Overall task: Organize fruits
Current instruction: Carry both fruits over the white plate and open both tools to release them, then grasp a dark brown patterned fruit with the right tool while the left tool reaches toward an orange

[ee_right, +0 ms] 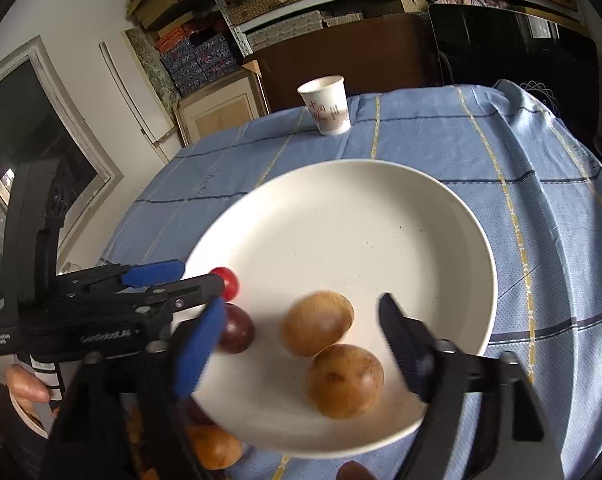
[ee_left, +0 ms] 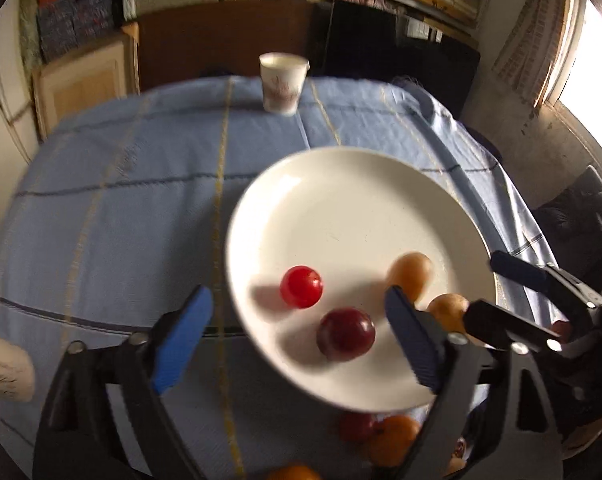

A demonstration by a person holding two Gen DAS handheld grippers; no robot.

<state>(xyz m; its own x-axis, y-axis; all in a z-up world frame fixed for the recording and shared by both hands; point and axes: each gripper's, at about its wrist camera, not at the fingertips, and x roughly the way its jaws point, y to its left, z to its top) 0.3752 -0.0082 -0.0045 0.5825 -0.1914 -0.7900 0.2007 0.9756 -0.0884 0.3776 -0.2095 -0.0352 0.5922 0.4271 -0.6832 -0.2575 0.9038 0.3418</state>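
The left hand-held gripper (ee_left: 299,338) stands released, its blue-padded fingers (ee_left: 185,334) spread wide with nothing between them but air above the near edge of the white plate (ee_left: 341,200); the pads touch no fruit. The right hand-held gripper (ee_right: 301,344) is likewise released, its jaws parted on either side of two tan-brown fruits without pressing on them. On the plate, seen from the left wrist, a small bright red fruit (ee_left: 301,292) lies toward the near left, a darker red plum-like fruit (ee_left: 345,334) just nearer than it, and the two tan fruits sit to the right: the farther tan fruit (ee_right: 317,322) and the nearer tan fruit (ee_right: 344,380) rest just beside one another, close to touching. All four lie loose in the near half of the plate, the far half bare. More orange and dark red fruits (ee_left: 381,436) lie clustered on the bench just below the plate's near rim, partly hidden by the gripper frames. The bench is covered by a pale blue cloth (ee_left: 121,200) with yellow and dark stripes. A white paper cup (ee_right: 327,106) stands upright near the far edge, well apart from the plate. A person's fingers (ee_right: 23,388) show at the lower left of the right wrist view.
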